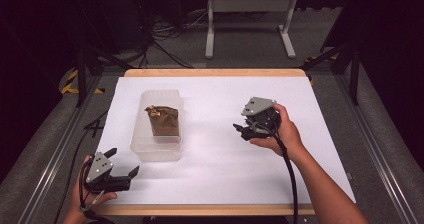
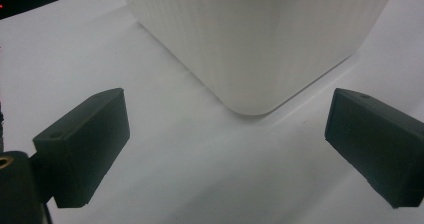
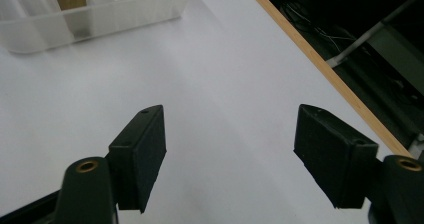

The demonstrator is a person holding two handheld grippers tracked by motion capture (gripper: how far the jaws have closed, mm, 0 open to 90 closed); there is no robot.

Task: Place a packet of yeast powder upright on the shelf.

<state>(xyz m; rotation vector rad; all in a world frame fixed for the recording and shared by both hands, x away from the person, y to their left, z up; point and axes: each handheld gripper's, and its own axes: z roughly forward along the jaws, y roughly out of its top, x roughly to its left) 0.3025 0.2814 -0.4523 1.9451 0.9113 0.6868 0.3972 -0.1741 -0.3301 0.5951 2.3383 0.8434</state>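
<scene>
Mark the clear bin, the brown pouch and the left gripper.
clear bin [image 1: 156, 151], high view, near wall.
brown pouch [image 1: 164, 121], high view, front face.
left gripper [image 1: 121, 162], high view, midway between its open fingertips.

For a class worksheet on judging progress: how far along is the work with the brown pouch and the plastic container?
Done: the brown pouch already stands inside the translucent plastic container on the white table. In hand: nothing; the left hand-held gripper is open, facing the container's near corner, and the right hand-held gripper is open above bare table. Left: probably handling the container, since the left one faces it.
</scene>
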